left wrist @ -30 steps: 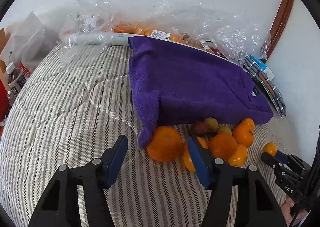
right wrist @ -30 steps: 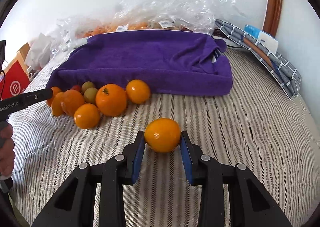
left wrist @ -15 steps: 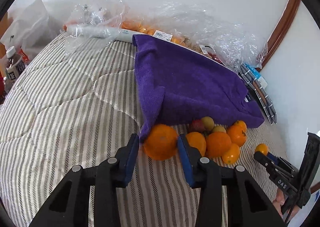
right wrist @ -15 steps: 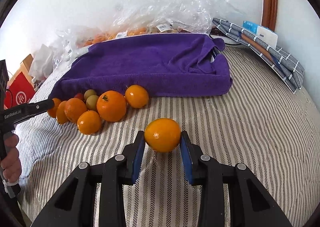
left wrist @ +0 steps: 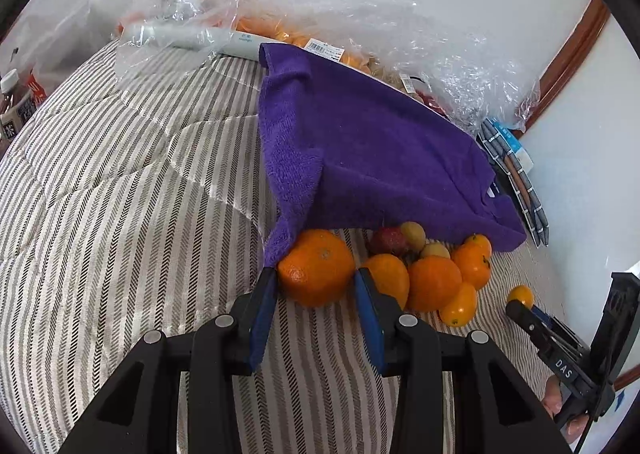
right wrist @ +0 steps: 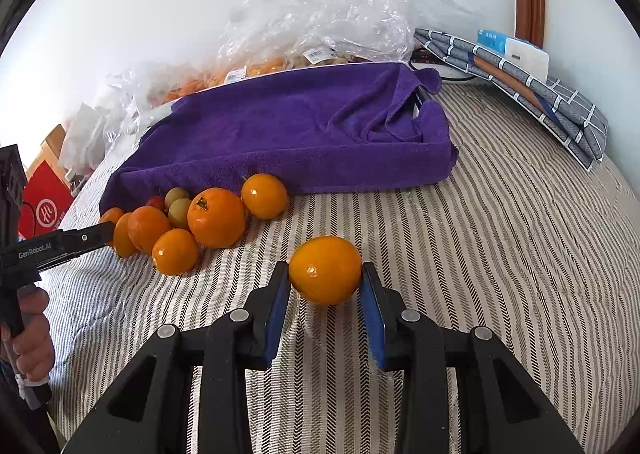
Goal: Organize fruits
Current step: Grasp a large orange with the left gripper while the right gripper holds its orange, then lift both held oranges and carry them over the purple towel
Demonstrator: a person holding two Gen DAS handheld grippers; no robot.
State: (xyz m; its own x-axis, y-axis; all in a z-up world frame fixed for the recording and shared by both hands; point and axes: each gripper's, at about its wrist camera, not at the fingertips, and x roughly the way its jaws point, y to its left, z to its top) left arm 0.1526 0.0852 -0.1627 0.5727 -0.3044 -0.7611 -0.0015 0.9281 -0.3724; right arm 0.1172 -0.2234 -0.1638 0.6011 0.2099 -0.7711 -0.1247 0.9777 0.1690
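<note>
My left gripper [left wrist: 316, 286] is shut on a large orange [left wrist: 316, 272] at the left end of a fruit pile [left wrist: 432, 278], beside the corner of a purple towel [left wrist: 372, 149]. The pile holds several oranges, a red fruit [left wrist: 388, 240] and small yellow-green fruits [left wrist: 414, 230]. My right gripper [right wrist: 325, 274] is shut on a small orange [right wrist: 325, 269], held just above the striped bedcover, right of the pile [right wrist: 188, 217]. The right gripper also shows in the left wrist view [left wrist: 520, 304], with its orange [left wrist: 519, 296]. The left gripper shows at the left edge of the right wrist view [right wrist: 86, 238].
A purple towel [right wrist: 288, 133] covers a box on the striped bedcover [right wrist: 500, 254]. Crumpled clear plastic bags with fruit [right wrist: 320, 33] lie behind it by the wall. A folded checked cloth [right wrist: 520, 89] lies at the back right. A red box [right wrist: 44, 205] stands at the left.
My left gripper moved forward around the large orange and closed on it. My right gripper stayed shut on the small orange and lifted it slightly.
</note>
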